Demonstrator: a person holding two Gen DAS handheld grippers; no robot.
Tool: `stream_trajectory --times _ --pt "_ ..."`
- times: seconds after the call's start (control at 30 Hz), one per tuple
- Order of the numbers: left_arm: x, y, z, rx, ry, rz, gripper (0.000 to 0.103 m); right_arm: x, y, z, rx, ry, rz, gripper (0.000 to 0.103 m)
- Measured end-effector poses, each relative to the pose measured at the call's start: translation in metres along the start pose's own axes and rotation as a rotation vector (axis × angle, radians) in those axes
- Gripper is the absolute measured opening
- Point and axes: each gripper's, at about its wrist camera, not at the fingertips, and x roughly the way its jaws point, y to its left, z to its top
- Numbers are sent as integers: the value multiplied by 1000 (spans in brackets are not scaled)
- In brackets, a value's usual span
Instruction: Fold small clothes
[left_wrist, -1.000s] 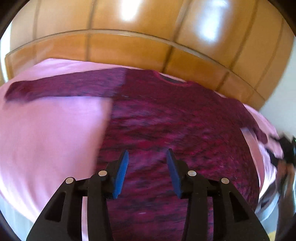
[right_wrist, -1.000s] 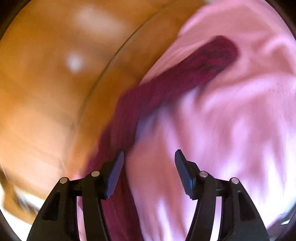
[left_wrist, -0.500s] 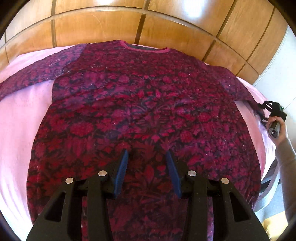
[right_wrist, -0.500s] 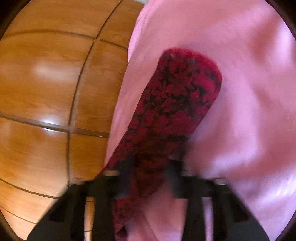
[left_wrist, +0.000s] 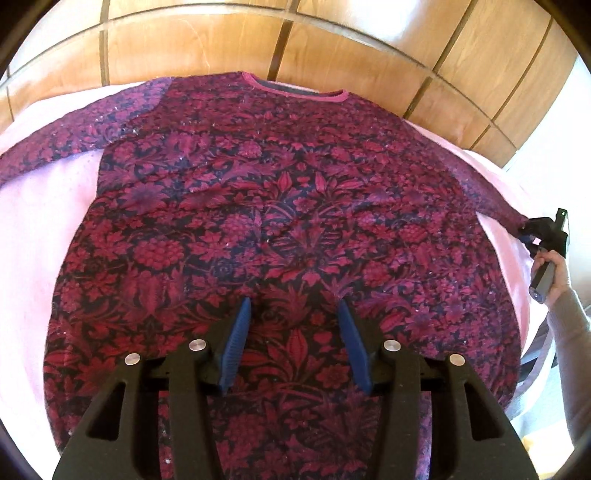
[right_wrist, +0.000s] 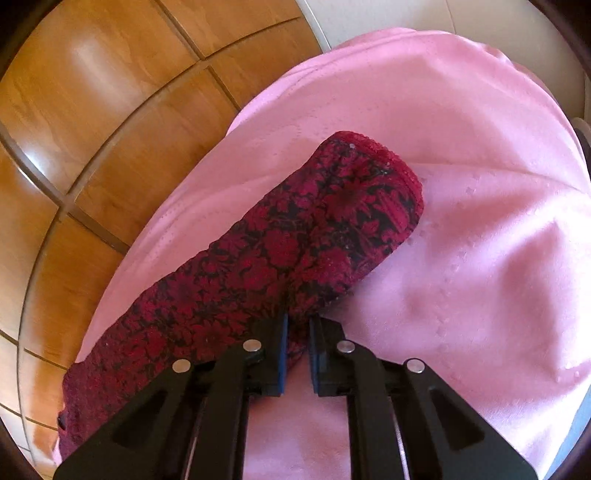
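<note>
I can read no text, label, brand, number or sign here: the floral sweater (left_wrist: 280, 206), the pink bed cover (right_wrist: 461, 221) and the wooden panels (left_wrist: 351, 48) carry only pattern, weave and grain.

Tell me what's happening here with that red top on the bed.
A person with a gripper in each hand is starting to fold a red floral long-sleeved top spread flat on a pink bedsheet. The right gripper has just been closing and is now pinched on the edge of the right sleeve near its cuff. The left gripper hangs open over the lower body of the top, gripping nothing. No fold is made yet.
</note>
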Motion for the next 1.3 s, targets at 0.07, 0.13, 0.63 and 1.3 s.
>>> stream_trajectory --times 0.07,0.13,0.63,1.3 --pt "-8 3 -3 1 -16 8 48 4 10 10 -6 8 1 8" --pt "-15 10 -6 -23 -38 29 48 5 21 17 -24 14 -12 8" --pt "-81 129 -10 -255 -168 173 66 -33 70 -8 -176 125 178 56" --pt "-76 104 -77 -132 -60 59 17 -84 130 -206 -780 422 297 11"
